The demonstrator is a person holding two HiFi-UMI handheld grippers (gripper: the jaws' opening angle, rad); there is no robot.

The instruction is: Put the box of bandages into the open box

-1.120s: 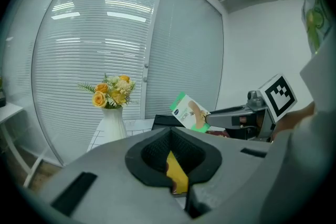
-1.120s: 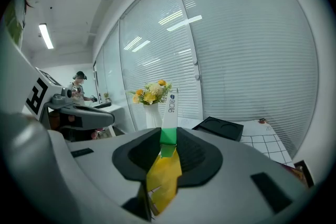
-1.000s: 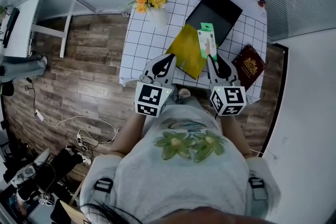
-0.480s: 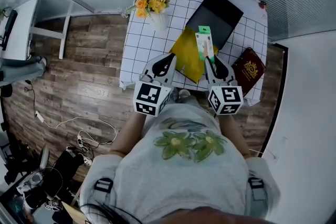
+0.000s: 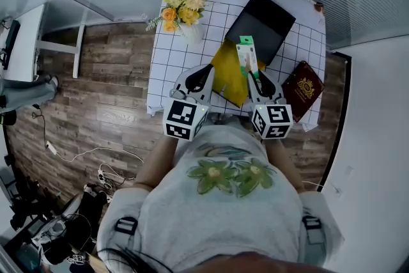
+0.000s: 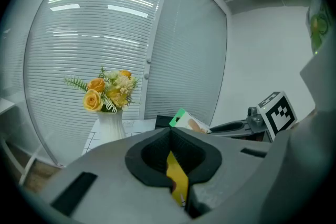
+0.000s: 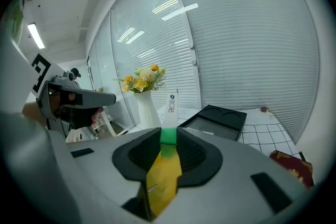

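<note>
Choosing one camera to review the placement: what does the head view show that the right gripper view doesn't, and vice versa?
Head view only: the person's shirt and the whole yellow sheet. Right gripper view only: the pads of the right gripper pressing the green end of the bandage box, and a ceiling light. Both: the bandage box, open black box, flower vase, red booklet.

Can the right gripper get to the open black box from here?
Likely yes: the right gripper, jaws shut on the bandage box, hangs just short of the open black box, with nothing standing between.
</note>
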